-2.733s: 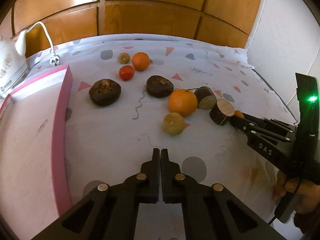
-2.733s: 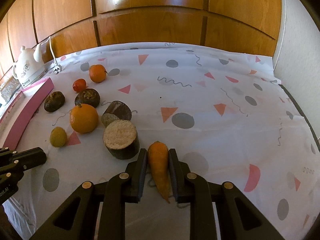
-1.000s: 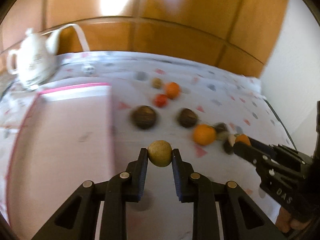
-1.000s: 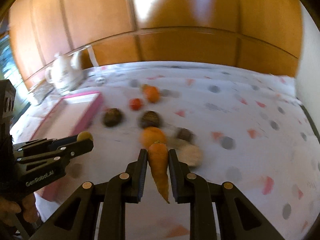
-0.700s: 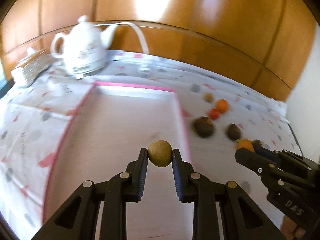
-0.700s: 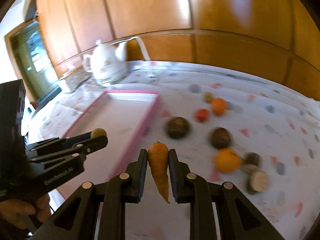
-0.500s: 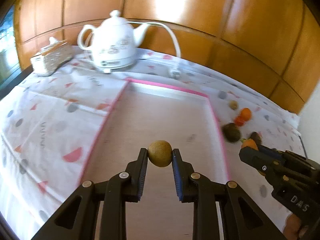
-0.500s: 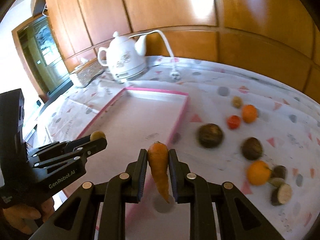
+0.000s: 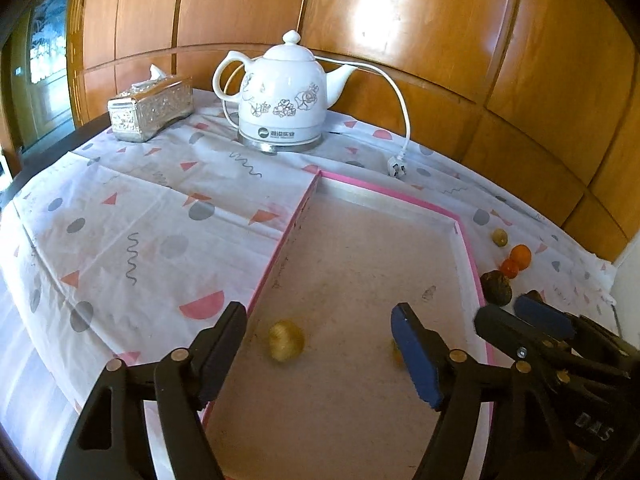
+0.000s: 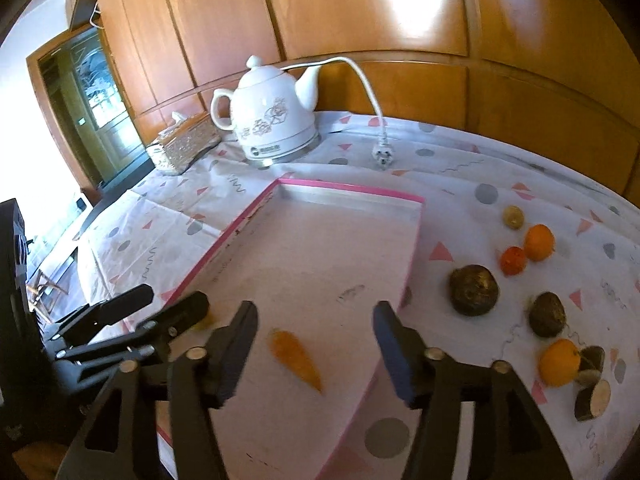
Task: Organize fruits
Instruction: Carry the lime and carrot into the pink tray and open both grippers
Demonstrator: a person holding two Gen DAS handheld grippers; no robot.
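Hovering over the near end of the shallow pink-rimmed rectangular tray (image 9: pixel 466 240), the left tool (image 9: pixel 320 344) has its jaws spread wide and grips nothing; the small round yellow-green fruit (image 9: pixel 285 340) appears blurred between them, on or just above the tray floor. The right tool (image 10: pixel 316 340) is likewise spread wide and empty, and the tapered orange carrot (image 10: pixel 295 354) shows smeared below it over the tray's near right part. Both items look to be in motion, so whether they rest on the tray cannot be told.

Risk, nearest first: the round fruit may roll toward the low left rim and hop onto the patterned white tablecloth of the table (image 9: pixel 132 216), since nothing checks it. The carrot may bounce or pivot toward the right rim. The two tools stand close together, so a careless withdrawal could knock one against the other, or sweep an item along.

Farther right, on the cloth outside the tray, wait two dark brown lumpy fruits (image 10: pixel 474 290), a large orange (image 10: pixel 559 362), cut dark-skinned pieces (image 10: pixel 594 398), a small red fruit (image 10: pixel 513 260), a smaller orange (image 10: pixel 540 242) and a pale yellow fruit (image 10: pixel 513 216). At the far edge stands a white floral ceramic kettle (image 9: pixel 282 98), its loose cord and plug (image 9: pixel 396 168) lying just beyond the tray's far rim, beside a silver tissue box (image 9: pixel 150 108).
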